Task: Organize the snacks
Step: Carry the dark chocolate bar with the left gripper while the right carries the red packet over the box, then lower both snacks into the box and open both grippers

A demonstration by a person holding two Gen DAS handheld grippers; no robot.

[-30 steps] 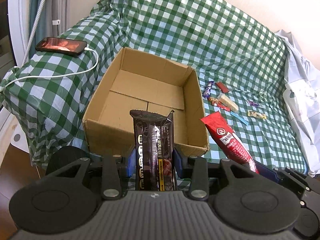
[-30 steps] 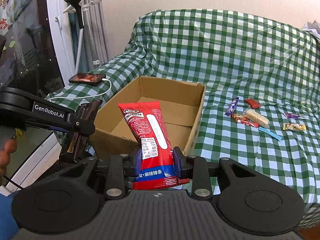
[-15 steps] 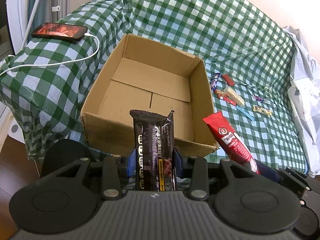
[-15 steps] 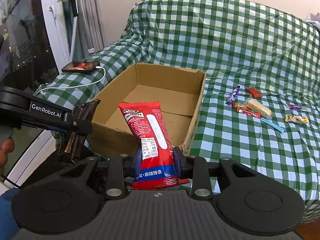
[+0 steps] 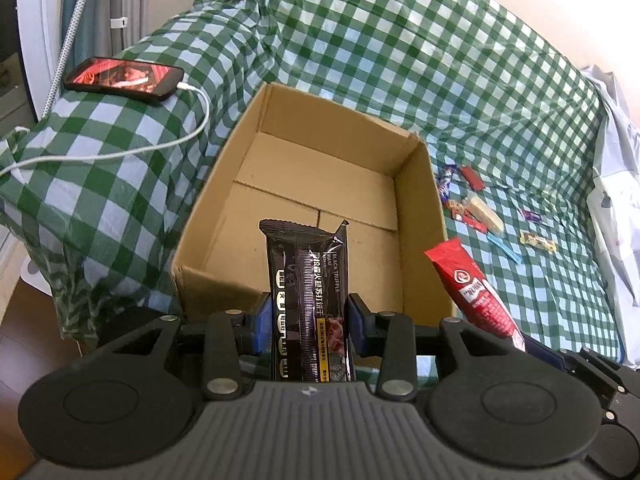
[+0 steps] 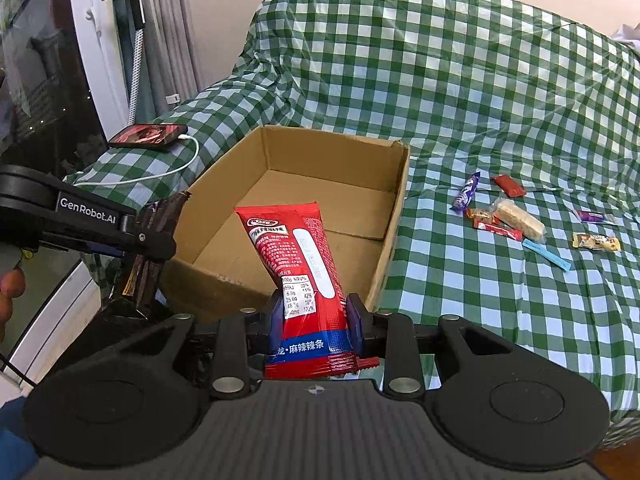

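cardboard box (image 5: 420, 216) open-topped, held packets above near rim

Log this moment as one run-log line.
left gripper: grips black snack pack | right gripper: grips red snack pack | cardboard box: empty

Box interior: the open brown cardboard box (image 5: 304, 200) is bare inside, so you can enter from above.
Box walls: its near wall (image 6: 208, 280) and right wall (image 6: 394, 224) stand in your way.
Left side: a black phone (image 5: 124, 79) and white cable (image 5: 120, 152) lie on the armrest.
Right side: small wrapped snacks (image 6: 508, 216) are scattered on the green checked cover (image 6: 480, 300), with bare cloth nearer you.
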